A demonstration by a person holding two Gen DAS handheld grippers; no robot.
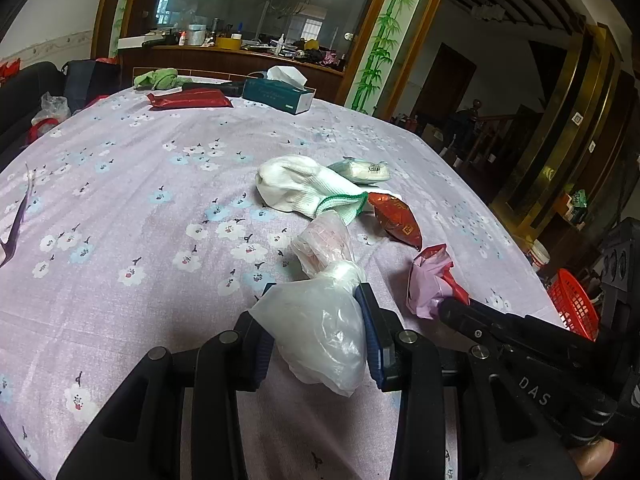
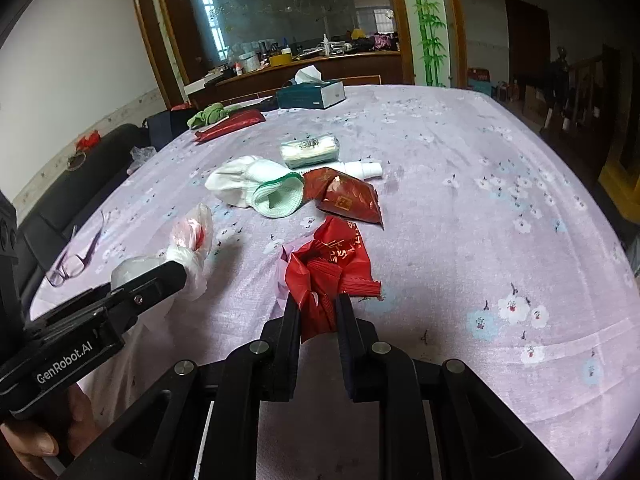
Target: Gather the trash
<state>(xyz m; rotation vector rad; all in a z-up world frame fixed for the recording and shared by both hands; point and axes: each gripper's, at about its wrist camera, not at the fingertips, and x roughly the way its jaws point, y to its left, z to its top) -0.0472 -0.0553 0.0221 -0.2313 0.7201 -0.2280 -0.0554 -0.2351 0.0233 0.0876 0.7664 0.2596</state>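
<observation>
My left gripper point(image 1: 316, 292) is shut on a crumpled clear plastic bag point(image 1: 320, 320), which trails forward over the floral tablecloth. From the right wrist view the same bag point(image 2: 188, 248) hangs from the left gripper point(image 2: 180, 270). My right gripper point(image 2: 318, 300) is shut on a crumpled red wrapper point(image 2: 328, 264) with a pale pink piece beside it. In the left wrist view this wrapper point(image 1: 432, 280) sits at the right gripper's tip point(image 1: 450, 306). A red snack packet point(image 2: 344, 196) lies ahead, by a white sock point(image 2: 256, 184).
A tissue pack point(image 2: 310, 150) and a white tube point(image 2: 360, 168) lie past the sock. Glasses point(image 2: 76, 256) rest at the table's left edge. A tissue box point(image 2: 312, 94), a long red packet point(image 2: 230, 124) and green cloth point(image 2: 208, 114) are at the far side. A red basket point(image 1: 574, 304) stands off the table's right.
</observation>
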